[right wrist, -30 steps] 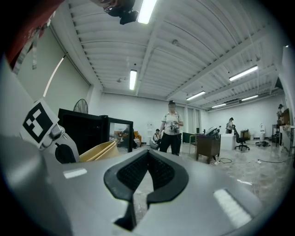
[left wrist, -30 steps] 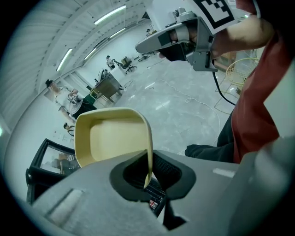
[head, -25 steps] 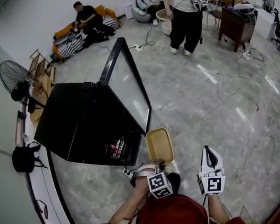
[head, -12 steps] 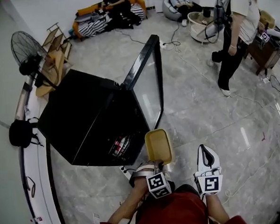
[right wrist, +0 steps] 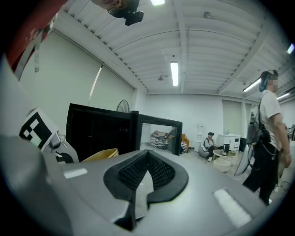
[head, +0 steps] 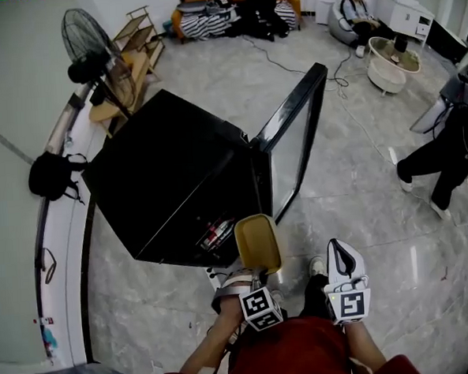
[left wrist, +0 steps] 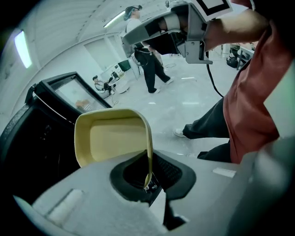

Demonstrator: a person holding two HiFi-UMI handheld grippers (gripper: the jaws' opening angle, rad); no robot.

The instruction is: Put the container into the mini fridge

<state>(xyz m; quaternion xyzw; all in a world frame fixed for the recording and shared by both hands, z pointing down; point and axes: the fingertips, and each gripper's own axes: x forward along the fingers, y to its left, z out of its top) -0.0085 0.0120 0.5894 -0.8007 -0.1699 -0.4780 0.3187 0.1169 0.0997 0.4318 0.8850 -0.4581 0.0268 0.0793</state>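
The yellow container (head: 257, 242) is an empty shallow rectangular tub, held level just in front of the black mini fridge (head: 169, 166). My left gripper (head: 256, 274) is shut on its near rim; in the left gripper view the thin wall of the container (left wrist: 110, 138) is pinched between the pads. The fridge's glass door (head: 294, 135) stands open to the right, and bottles (head: 215, 234) show inside at the bottom. My right gripper (head: 342, 255) hangs to the right of the container, shut and empty. The right gripper view shows the container (right wrist: 101, 155) at its left.
A standing fan (head: 87, 50) and a black bag (head: 51, 176) are left of the fridge, along a white curved ledge (head: 60, 256). A power strip (head: 216, 277) lies below the container. A person (head: 445, 149) walks at the right; others sit at the back.
The head view has swung, so the fridge now sits more to the centre and its door farther right. The left gripper still holds the container near the fridge's opening. The standing person moved right.
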